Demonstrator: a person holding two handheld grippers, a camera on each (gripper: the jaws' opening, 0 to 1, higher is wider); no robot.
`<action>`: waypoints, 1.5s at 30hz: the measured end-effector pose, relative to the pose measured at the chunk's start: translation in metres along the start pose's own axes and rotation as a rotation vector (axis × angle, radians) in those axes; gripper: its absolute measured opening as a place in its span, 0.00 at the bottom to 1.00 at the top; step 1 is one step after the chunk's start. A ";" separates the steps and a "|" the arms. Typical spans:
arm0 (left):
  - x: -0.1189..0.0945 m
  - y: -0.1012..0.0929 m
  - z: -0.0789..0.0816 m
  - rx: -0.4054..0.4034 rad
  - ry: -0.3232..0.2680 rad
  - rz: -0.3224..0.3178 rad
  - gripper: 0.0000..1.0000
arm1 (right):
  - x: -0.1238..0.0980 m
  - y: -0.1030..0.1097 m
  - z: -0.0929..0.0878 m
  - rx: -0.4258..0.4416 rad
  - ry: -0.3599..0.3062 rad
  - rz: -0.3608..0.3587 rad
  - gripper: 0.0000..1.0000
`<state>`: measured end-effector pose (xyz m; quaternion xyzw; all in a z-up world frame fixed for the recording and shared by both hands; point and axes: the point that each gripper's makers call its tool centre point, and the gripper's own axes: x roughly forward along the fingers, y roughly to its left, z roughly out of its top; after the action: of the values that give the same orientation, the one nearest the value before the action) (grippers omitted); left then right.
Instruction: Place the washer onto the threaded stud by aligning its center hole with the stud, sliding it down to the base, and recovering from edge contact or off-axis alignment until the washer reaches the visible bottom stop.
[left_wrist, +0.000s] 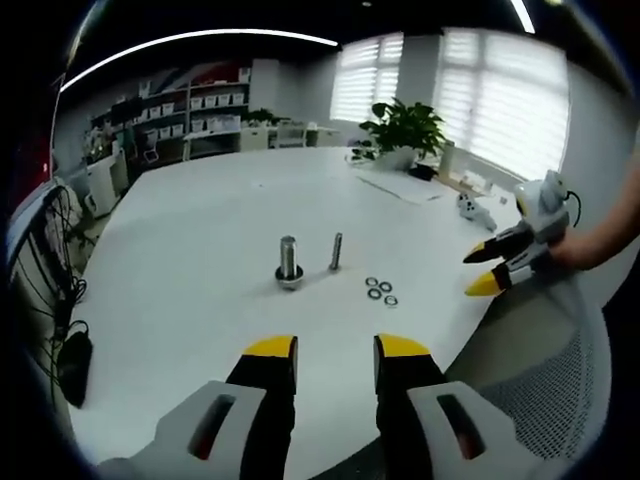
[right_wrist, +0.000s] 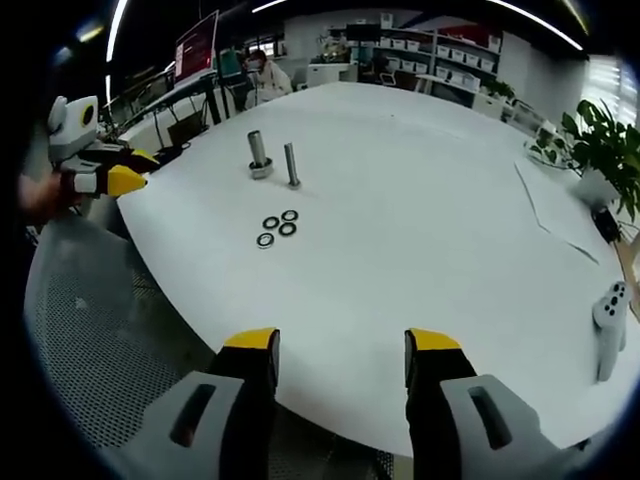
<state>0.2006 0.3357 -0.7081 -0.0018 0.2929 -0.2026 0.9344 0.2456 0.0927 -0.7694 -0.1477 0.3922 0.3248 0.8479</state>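
Note:
Two upright studs stand mid-table: a thick one with a wide base (left_wrist: 289, 262) (right_wrist: 259, 155) and a thin threaded stud (left_wrist: 336, 251) (right_wrist: 292, 165). Three dark washers (left_wrist: 380, 291) (right_wrist: 278, 228) lie flat in a cluster beside them. My left gripper (left_wrist: 335, 351) hovers open at the table's near edge, nothing between its yellow tips; it also appears at the left of the right gripper view (right_wrist: 122, 170). My right gripper (right_wrist: 341, 345) is open and empty over the table edge, and shows at the right of the left gripper view (left_wrist: 484, 270), held by a hand.
The round white table (left_wrist: 200, 250) carries papers (left_wrist: 405, 185), a potted plant (left_wrist: 405, 128) and a white controller (right_wrist: 610, 325) far off. A grey mesh chair back (right_wrist: 90, 330) sits at the table's edge. Shelves and a seated person (right_wrist: 265, 75) lie beyond.

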 end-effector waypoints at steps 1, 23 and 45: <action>0.000 -0.001 -0.001 -0.001 0.003 -0.004 0.28 | 0.000 0.000 0.000 -0.001 0.000 0.001 0.54; 0.000 -0.007 -0.003 0.045 0.009 -0.019 0.28 | 0.004 0.006 -0.007 -0.132 0.108 0.034 0.59; -0.002 -0.005 -0.003 0.058 0.007 -0.007 0.29 | 0.033 0.046 0.032 -0.171 0.123 0.113 0.46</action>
<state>0.1956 0.3325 -0.7093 0.0250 0.2901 -0.2142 0.9324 0.2495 0.1577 -0.7735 -0.2166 0.4219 0.3948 0.7869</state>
